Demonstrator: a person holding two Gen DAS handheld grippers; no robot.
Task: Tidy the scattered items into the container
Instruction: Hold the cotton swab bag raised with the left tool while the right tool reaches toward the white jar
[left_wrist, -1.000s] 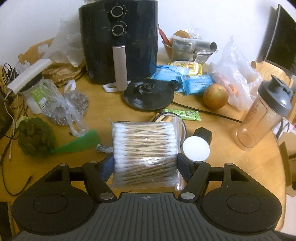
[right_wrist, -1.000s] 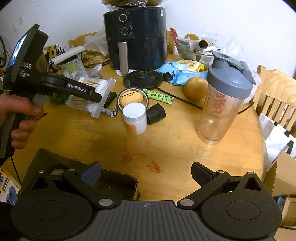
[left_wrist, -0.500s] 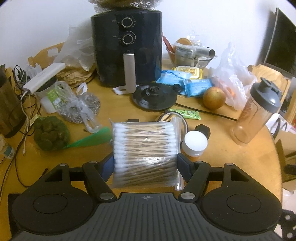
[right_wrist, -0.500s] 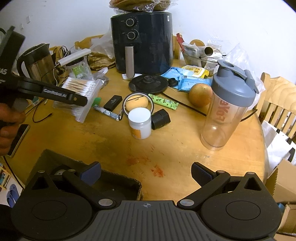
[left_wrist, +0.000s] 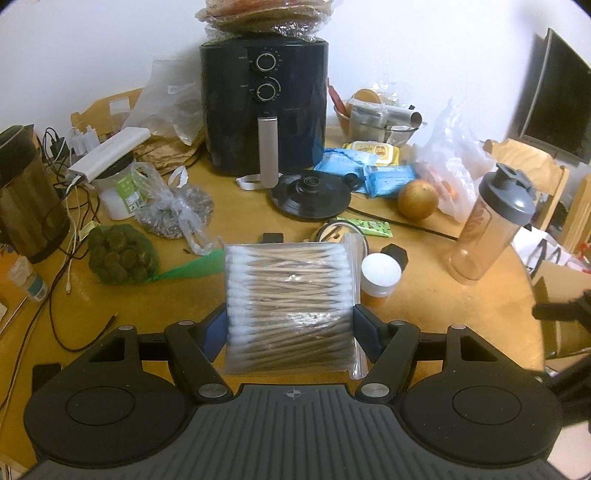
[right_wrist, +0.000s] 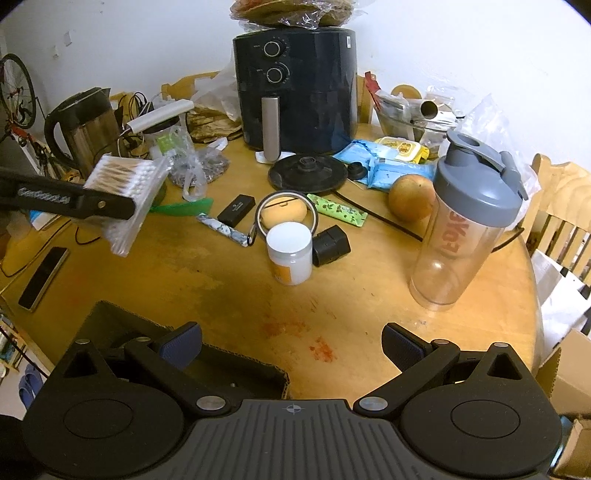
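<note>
Left hand-held gripper (left_wrist: 290, 325) clamps cotton swab bag (left_wrist: 290, 299) flat by its sides, clear of desk (right_wrist: 221, 280), for dropping into cardboard box (right_wrist: 122, 325); right hand-held gripper (right_wrist: 291, 345) released, empty.

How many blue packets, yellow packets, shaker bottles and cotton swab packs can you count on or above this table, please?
blue packet: 2
yellow packet: 1
shaker bottle: 1
cotton swab pack: 1
Total: 5
</note>
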